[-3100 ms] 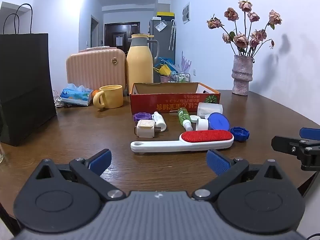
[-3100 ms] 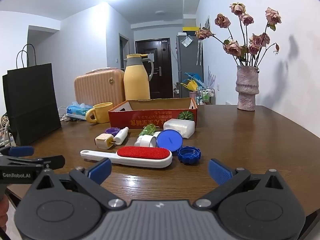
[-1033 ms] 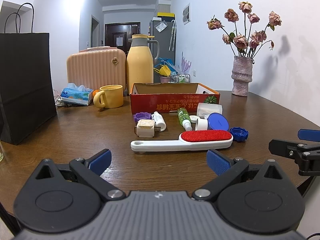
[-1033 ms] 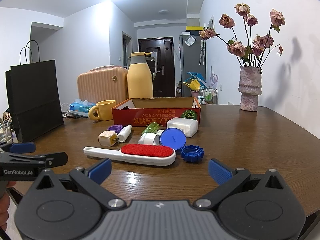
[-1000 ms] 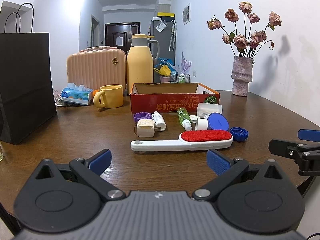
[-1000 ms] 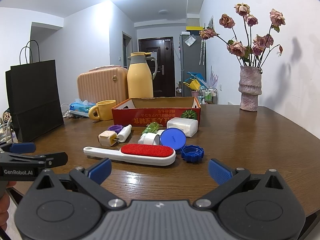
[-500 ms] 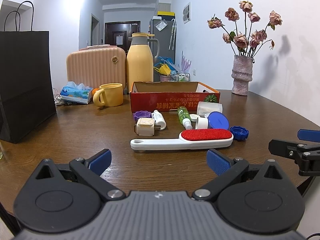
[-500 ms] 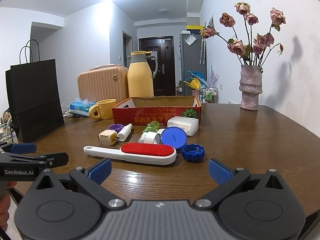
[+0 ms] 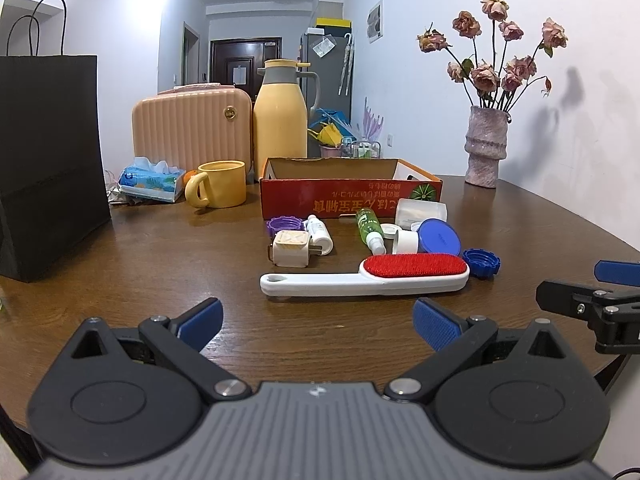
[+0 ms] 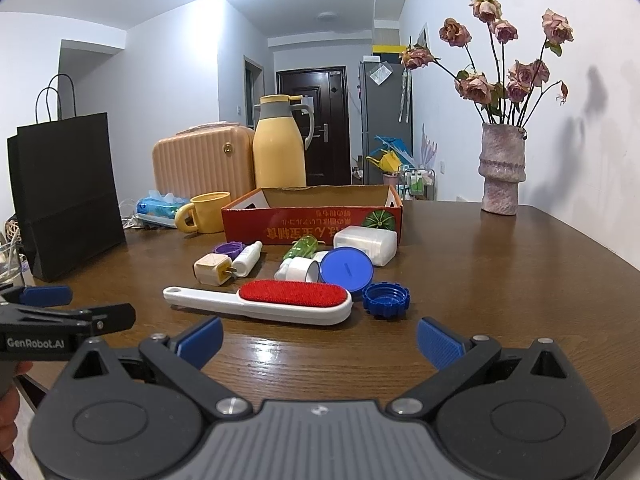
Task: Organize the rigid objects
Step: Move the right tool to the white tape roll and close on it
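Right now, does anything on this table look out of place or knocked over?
Yes. The green spray bottle and small white bottle lie on their sides among loose caps in front of the red cardboard box. The lint brush sits askew. Nothing looks spilled or broken.

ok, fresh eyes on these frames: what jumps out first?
The white lint brush with its red pad lies flat across the middle of the wooden table, nearest both open tools. Behind it sits a clutter of small items, including a blue lid and a blue cap, in front of the open red cardboard box. At the right rear, dried roses stand in a pink vase.
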